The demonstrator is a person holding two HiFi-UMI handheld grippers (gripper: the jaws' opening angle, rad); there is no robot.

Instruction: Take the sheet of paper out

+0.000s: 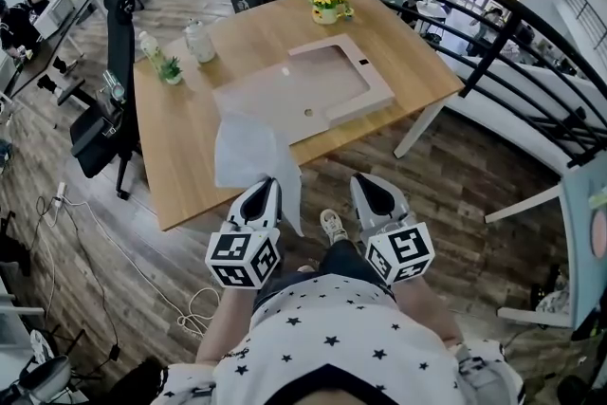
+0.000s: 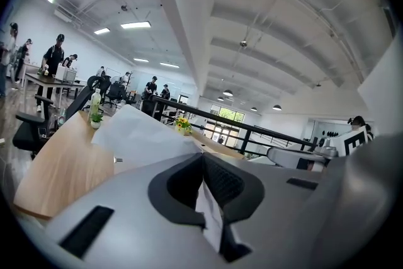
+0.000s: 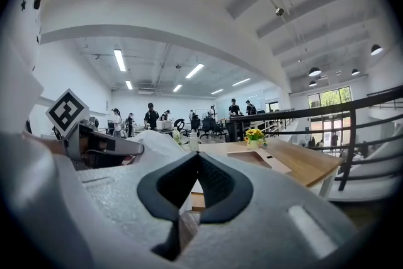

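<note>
Head view showed us standing at the near edge of a wooden table (image 1: pixel 180 166) with a gripper in each hand. Our left gripper (image 1: pixel 266 192) was clamped on the sheet of paper (image 1: pixel 248 145). The sheet was lifted off the tabletop and hung from the jaws, over the table's near edge. Its far end reached toward the near corner of a flat cardboard frame (image 1: pixel 353 100) lying in the middle of the table, though we could not tell whether the two touched.

In the left gripper view, the jaws (image 2: pixel 203 157) were pressed together on a white strip of the paper (image 2: pixel 141 134), and the rest of the sheet billowed out ahead over the wood.

Our right gripper (image 1: pixel 372 190) was level with the left one, over the floor just short of the table. In the right gripper view, its jaws (image 3: pixel 198 157) were closed tight with nothing between them.

A pot of yellow flowers (image 1: pixel 327 1) stood at the far edge of the table. A jar (image 1: pixel 199 42) and a small plant (image 1: pixel 171 69) stood near the far left corner, and a black office chair (image 1: pixel 106 114) stood beside the table's left side.
</note>
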